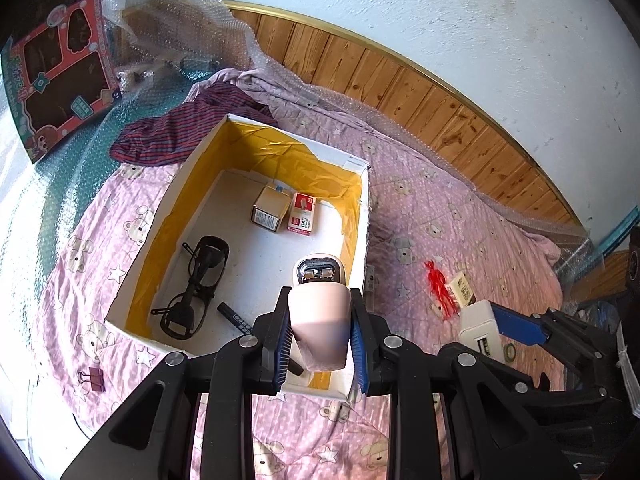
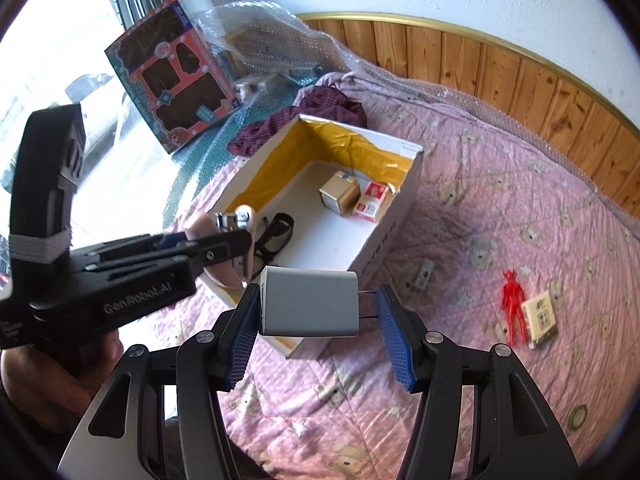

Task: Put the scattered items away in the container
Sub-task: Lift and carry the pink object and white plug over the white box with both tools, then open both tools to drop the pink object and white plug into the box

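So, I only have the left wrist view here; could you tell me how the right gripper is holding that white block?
Observer: The right gripper holds the white charger lengthwise, with one pad on its flat end and the other against the tips of its two metal prongs.
Operator: Thank you. Could you also say what is behind my own camera?
Observer: A hand shows under the handle of the left gripper, which is clamped on the pink device.
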Available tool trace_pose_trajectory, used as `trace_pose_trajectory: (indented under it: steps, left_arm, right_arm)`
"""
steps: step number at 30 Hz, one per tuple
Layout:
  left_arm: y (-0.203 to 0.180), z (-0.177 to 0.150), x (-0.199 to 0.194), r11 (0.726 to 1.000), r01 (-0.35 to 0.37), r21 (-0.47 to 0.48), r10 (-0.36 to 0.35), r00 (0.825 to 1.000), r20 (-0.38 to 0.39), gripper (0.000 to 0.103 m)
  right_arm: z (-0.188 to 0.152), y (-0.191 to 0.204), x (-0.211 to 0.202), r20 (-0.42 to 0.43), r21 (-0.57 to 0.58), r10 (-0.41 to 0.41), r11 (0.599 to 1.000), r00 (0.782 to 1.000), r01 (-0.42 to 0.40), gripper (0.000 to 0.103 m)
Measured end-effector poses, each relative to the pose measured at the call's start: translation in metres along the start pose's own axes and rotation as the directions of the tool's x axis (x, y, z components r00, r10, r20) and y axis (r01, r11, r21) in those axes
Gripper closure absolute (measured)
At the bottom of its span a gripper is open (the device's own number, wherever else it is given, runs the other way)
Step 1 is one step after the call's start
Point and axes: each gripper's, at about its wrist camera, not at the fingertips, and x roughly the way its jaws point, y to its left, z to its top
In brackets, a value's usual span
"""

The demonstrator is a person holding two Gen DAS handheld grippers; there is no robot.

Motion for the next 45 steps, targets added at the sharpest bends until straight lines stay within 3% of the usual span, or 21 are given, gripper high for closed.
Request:
trace_pose_trajectory:
  steps: [26,45]
  left_arm:
    - [0.025,0.022,0.079,0.994,0.012,-0.112,-0.03,0.986,-0.162,0.076]
    - [0.033,0.027,0.129,0.987,-0.002,-0.162,-0.043,0.962,-0.27,0.076]
  right_arm:
    - [0.07,-0.012,0.062,-0.055,-0.013,0.046,0.999,0.997,-0.047,0.043]
    - [0.09,-0.031,0.113,-0.132,0.009,0.073,0.997,0.989,-0.072,0.043]
